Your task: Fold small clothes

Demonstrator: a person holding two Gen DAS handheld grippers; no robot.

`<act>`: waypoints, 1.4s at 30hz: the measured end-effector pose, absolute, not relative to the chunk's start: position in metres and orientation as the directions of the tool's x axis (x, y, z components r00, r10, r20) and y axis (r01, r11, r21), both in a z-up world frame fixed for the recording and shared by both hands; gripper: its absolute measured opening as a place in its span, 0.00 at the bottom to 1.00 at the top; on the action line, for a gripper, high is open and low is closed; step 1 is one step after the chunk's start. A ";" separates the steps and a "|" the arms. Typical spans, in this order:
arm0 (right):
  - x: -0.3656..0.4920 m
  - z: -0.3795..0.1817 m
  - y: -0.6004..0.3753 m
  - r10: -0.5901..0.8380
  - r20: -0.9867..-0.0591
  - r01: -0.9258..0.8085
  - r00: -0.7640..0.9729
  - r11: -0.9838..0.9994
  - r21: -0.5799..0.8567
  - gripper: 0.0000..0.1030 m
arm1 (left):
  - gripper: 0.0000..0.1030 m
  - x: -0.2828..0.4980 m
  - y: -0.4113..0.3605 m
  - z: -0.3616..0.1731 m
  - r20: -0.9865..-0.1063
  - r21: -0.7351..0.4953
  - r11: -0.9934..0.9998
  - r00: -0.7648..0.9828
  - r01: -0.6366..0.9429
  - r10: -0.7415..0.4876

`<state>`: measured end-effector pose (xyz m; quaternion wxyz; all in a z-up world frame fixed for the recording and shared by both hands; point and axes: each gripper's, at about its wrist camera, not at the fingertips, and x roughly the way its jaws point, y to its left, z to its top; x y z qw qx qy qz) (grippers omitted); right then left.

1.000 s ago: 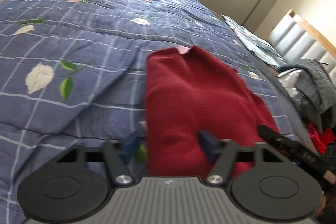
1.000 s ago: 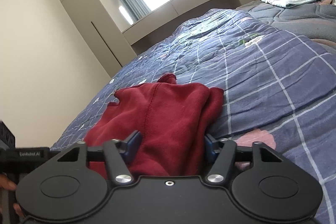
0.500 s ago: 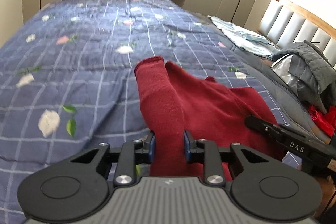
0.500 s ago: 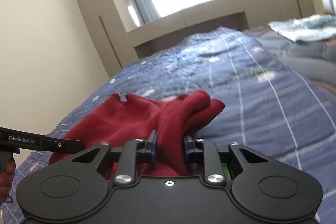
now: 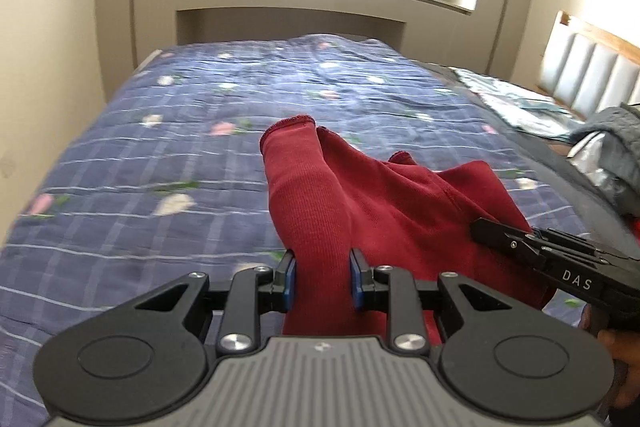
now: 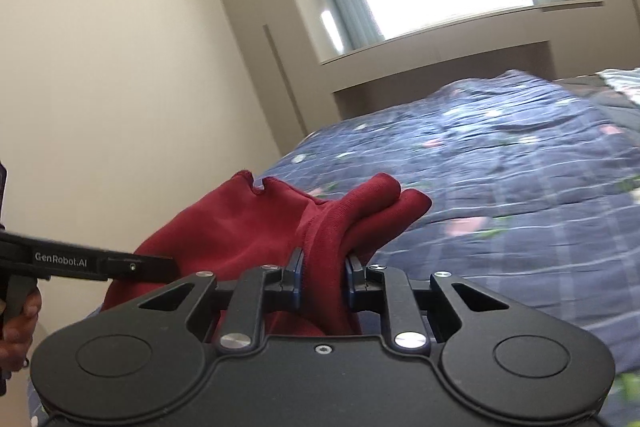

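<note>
A small dark red knit garment [image 5: 384,203] lies partly lifted over the blue checked quilt [image 5: 160,163]. My left gripper [image 5: 322,281] is shut on the garment's left edge, a bunched fold running forward between its blue pads. My right gripper [image 6: 323,277] is shut on the garment's other edge [image 6: 248,227], with cloth folds sticking out past the fingers. Each gripper shows in the other's view: the right one [image 5: 532,255] at the garment's right side, the left one [image 6: 100,261] at its left side.
The quilt [image 6: 520,163] covers a wide bed running toward a window wall. A grey padded jacket [image 5: 616,143] and folded pale cloth [image 5: 516,99] lie at the right by the headboard [image 5: 592,75]. A cream wall [image 6: 120,67] stands on the left.
Both grippers closed on the red garment's edges and lifted them off the quilt; the views have tipped up, showing more wall and window.
</note>
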<state>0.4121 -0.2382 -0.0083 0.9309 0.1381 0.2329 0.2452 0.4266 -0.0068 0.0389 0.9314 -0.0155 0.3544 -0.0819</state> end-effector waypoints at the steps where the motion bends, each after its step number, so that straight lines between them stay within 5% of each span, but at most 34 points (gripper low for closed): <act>1: 0.416 -0.010 -0.228 0.532 -0.368 -0.401 0.763 0.835 0.377 0.20 | 0.28 0.427 0.002 0.040 -0.659 -0.080 0.988 0.736 0.131 -0.151; 21: 0.423 -0.052 -0.156 0.531 -0.482 -0.383 0.697 0.844 0.375 0.29 | 0.32 0.417 0.094 -0.027 -0.702 -0.136 0.991 0.707 -0.006 -0.092; 24: 0.419 -0.050 -0.153 0.507 -0.493 -0.376 0.707 0.860 0.345 0.40 | 0.38 0.417 0.094 -0.028 -0.706 -0.131 0.991 0.704 -0.015 -0.082; 26: 0.418 -0.048 -0.152 0.484 -0.497 -0.368 0.720 0.874 0.318 0.73 | 0.58 0.417 0.093 -0.029 -0.712 -0.118 0.993 0.699 -0.026 -0.066; 28: 0.414 -0.044 -0.153 0.465 -0.490 -0.363 0.737 0.884 0.293 0.85 | 0.80 0.414 0.093 -0.026 -0.707 -0.111 0.993 0.705 -0.037 -0.052; 34: 0.388 -0.018 -0.170 0.404 -0.468 -0.322 0.786 0.914 0.248 0.99 | 0.89 0.398 0.093 -0.005 -0.682 -0.142 0.988 0.729 -0.066 -0.050; 42: 0.323 0.036 -0.185 0.372 -0.363 -0.309 0.854 0.925 0.220 0.99 | 0.99 0.348 0.075 0.046 -0.581 -0.168 0.985 0.811 -0.042 -0.064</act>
